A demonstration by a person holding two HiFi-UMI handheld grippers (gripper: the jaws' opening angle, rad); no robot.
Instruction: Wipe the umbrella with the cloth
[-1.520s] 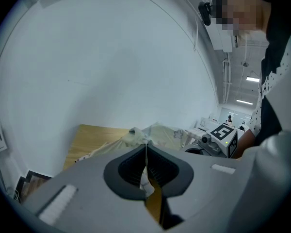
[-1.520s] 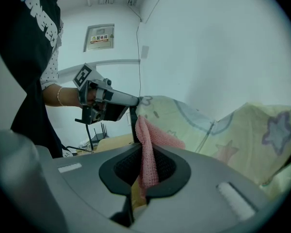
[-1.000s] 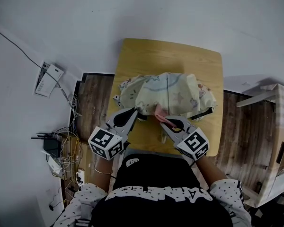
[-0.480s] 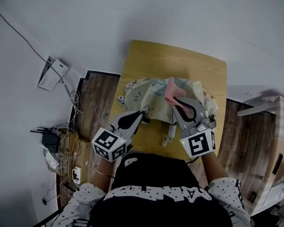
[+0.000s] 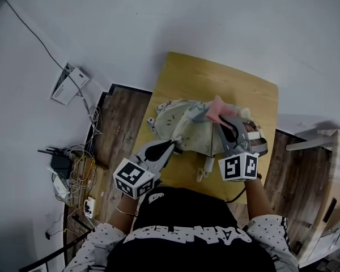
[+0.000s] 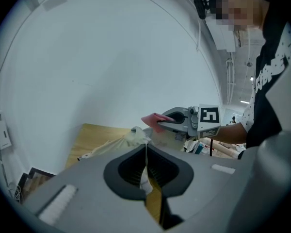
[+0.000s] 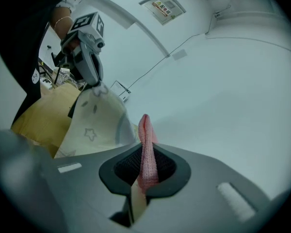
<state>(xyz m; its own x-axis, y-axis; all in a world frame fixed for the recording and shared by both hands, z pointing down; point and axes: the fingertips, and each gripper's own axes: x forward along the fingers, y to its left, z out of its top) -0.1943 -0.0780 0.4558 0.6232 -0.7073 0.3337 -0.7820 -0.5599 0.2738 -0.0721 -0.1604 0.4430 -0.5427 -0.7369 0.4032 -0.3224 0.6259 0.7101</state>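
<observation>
Umbrella wipe: 2 grippers, 1 cloth, 1 umbrella.
Umbrella (image 5: 184,123), pale and patterned, lies collapsed mid-table (image 5: 215,78). Left gripper (image 5: 171,147) pinches its fabric edge at 7 o'clock. Right gripper (image 5: 225,119) clamps the pink cloth (image 5: 218,107) at the canopy's 1 o'clock side.

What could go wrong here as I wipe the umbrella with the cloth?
The left tool pinches only a thin fold of the umbrella, so a hard stroke could tug the fabric free. Little of the pink cloth sticks out past the right tool, so its hard tips might scrape the canopy instead.
</observation>
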